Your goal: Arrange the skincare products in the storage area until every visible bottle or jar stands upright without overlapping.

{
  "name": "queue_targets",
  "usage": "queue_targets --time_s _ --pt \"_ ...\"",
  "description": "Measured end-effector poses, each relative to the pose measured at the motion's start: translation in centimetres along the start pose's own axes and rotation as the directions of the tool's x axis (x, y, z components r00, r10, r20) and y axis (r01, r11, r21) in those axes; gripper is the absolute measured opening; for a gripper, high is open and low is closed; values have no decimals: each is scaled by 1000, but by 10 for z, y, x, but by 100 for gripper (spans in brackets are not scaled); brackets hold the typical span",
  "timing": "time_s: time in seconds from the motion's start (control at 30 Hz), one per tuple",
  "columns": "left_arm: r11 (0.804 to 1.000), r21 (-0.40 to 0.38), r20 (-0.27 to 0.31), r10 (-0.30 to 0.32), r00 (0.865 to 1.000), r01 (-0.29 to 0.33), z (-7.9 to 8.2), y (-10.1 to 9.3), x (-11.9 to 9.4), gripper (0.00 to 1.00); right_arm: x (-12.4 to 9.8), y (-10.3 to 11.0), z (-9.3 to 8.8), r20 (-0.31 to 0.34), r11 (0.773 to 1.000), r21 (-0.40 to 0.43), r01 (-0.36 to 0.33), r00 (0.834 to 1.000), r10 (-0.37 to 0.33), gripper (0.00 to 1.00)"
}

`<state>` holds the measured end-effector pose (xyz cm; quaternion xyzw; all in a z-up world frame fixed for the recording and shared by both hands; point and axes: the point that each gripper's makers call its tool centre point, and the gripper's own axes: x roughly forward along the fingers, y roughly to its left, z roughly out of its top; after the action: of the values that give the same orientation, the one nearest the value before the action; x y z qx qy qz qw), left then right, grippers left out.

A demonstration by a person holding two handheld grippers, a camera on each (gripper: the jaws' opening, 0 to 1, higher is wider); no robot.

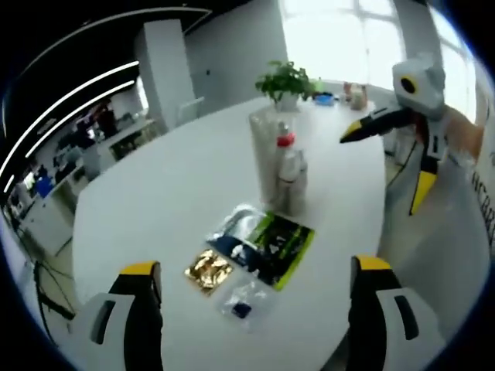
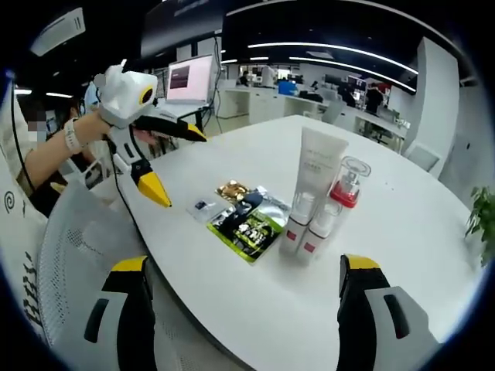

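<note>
A tall white tube (image 2: 319,166), a clear bottle with a red pump (image 2: 348,185) and two small white bottles (image 2: 305,226) stand upright in a tight cluster on the white table (image 2: 402,232). Beside them lie flat sachets: a green-black one (image 2: 251,228), a gold one (image 2: 230,189) and a small clear one (image 2: 203,207). In the left gripper view the cluster (image 1: 282,166) stands beyond the green sachet (image 1: 282,243) and the gold sachet (image 1: 209,270). My left gripper (image 1: 255,267) hovers open short of the sachets. My right gripper (image 2: 244,264) is open too, near the table edge.
A potted plant (image 1: 286,81) and small items stand at the table's far end. A mesh chair (image 2: 69,255) sits by the table edge. A person's hand (image 2: 85,127) holds the left gripper (image 2: 179,166). Office desks and a monitor (image 2: 189,77) lie behind.
</note>
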<state>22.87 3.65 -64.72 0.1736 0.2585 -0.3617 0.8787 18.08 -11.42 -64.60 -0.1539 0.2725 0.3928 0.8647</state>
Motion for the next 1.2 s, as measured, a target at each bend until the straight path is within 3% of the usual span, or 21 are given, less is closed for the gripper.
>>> queue_targets --time_s 0.3,0.67,1.2 --pt "998 -31 42 48 998 -46 2 -12 -13 99 1 1 0 -7 1000 -13 0 1000 0 100" --pt "996 -65 81 74 994 -69 8 -9 -21 97 2 1 3 -5 1000 -29 4 1000 -4 100" --pt "996 -61 76 75 994 -70 6 -13 -23 99 2 3 0 -15 999 -33 8 1000 -8 100"
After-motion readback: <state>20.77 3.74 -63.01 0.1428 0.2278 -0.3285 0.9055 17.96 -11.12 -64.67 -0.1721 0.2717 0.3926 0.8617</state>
